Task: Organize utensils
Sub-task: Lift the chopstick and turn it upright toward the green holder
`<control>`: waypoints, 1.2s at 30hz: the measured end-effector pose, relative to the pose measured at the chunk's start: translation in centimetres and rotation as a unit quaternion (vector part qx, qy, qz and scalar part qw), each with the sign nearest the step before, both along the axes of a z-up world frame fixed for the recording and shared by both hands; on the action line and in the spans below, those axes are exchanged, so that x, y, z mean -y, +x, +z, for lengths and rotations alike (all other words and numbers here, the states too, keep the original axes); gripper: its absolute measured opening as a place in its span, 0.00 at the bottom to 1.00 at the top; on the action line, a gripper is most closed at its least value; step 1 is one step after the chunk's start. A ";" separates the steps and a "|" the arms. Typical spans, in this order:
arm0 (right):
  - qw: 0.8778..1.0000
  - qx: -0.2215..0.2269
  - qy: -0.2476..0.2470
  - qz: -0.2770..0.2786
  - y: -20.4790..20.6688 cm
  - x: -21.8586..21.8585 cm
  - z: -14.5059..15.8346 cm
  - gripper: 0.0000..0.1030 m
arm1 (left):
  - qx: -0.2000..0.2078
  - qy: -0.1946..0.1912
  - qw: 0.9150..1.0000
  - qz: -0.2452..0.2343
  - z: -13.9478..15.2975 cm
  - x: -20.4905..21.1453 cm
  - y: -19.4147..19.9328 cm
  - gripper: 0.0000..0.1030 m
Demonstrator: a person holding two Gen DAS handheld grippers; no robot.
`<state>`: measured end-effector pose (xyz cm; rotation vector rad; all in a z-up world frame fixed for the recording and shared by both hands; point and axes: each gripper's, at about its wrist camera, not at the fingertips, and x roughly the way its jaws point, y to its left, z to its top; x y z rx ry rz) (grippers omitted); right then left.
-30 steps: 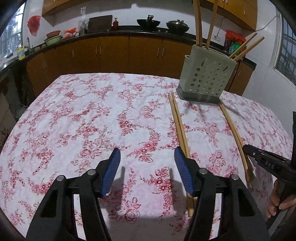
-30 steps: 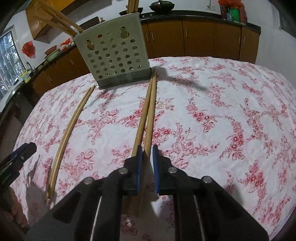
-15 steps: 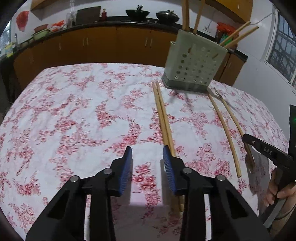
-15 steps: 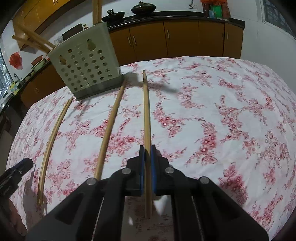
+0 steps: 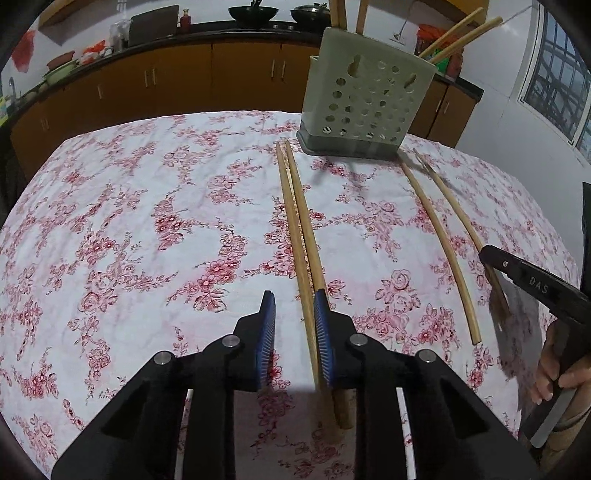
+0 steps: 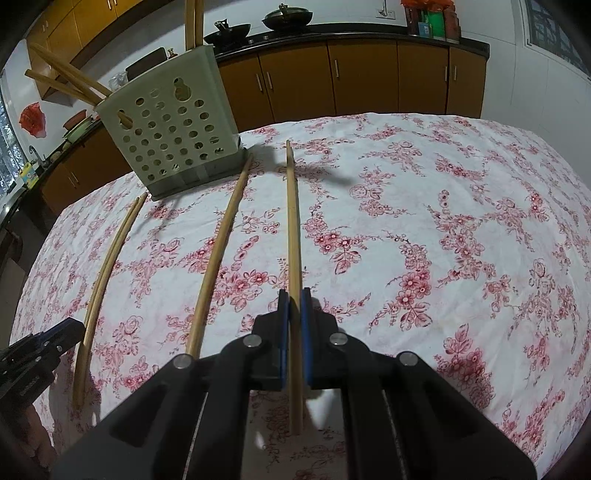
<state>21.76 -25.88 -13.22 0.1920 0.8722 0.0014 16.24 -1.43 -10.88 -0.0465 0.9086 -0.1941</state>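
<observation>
1. Right gripper (image 6: 294, 325) clamped on one chopstick (image 6: 293, 236), long axis running straight ahead, far tip toward the holder (image 6: 173, 129).
2. Left gripper (image 5: 294, 332) narrowly parted astride a chopstick pair (image 5: 301, 236), likewise pointing ahead.

A white tablecloth (image 5: 147, 221) printed with pink flowers fills the lower and middle frame in both views. Behind it, across the upper frame, runs a row of brown cabinets (image 5: 229, 81) under a dark counter (image 5: 221, 27). Two dark pans (image 5: 253, 11) sit at top centre. A red bottle (image 5: 185, 19) stands left of them. Upper right, a barred window (image 5: 554, 85). At far left hangs something red (image 6: 32, 120), perhaps a paper ornament.
</observation>
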 end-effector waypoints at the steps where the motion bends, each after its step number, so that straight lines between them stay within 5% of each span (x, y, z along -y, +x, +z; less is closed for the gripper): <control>1: 1.000 0.000 0.000 0.000 0.0 0.0 0.0 0.08 | 0.000 0.003 1.000 0.001 0.0 0.1 0.1 0.22; 15: 1.000 0.002 -0.006 0.006 0.0 -0.3 0.0 0.11 | 0.006 0.041 0.999 0.014 -0.2 0.3 1.5 0.08; 36: 1.000 0.007 -0.026 -0.011 0.4 1.2 -0.1 0.09 | 0.013 0.036 0.997 0.074 -0.3 -4.5 2.7 0.08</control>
